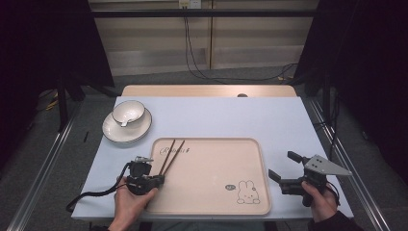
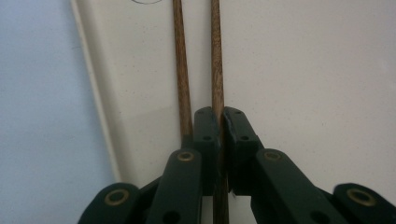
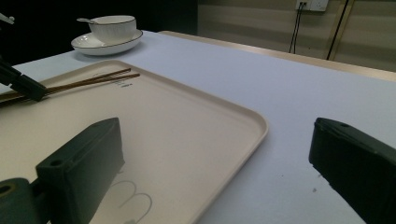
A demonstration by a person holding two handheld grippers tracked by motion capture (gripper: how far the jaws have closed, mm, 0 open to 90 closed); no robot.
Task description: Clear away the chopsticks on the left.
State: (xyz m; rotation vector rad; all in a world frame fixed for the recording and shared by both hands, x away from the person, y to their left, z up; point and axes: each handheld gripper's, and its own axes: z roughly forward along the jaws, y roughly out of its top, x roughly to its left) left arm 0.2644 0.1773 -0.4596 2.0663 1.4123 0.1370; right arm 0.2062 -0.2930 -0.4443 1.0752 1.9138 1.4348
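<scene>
Nearest the high camera, two hands come in from the bottom edge, each holding a black two-jaw tool. The left tool (image 1: 156, 180) sits at the near-left edge of the pale beige rectangular plastic tray (image 1: 250, 149) with a rabbit drawing, which lies on the light blue tabletop (image 1: 216, 115). A pair of thin dark brown wooden chopsticks (image 1: 172, 154) lies in the tray's left part, its long axis running from the left tool away toward the tray's far edge, slightly rightward. The left hand is plainly the nearer one; the right tool (image 1: 284, 168) rests off the tray's right edge, well apart from the sticks, its jaws spread with nothing between them. A white bowl with a spoon (image 1: 128, 112) stands on a white saucer (image 1: 115, 132) beyond the tray's far-left corner.

Looking along the left tool (image 2: 219, 116), its jaws are clenched on the right-hand stick (image 2: 216, 51), near its close end; the other stick (image 2: 182, 70) lies just beside the left jaw, outside the grip, as far as I can tell.

From the right tool (image 3: 215, 154), released and wide, the chopsticks (image 3: 88, 80) lie across the tray (image 3: 252, 123) to the far left, the bowl (image 3: 112, 25) beyond.
</scene>
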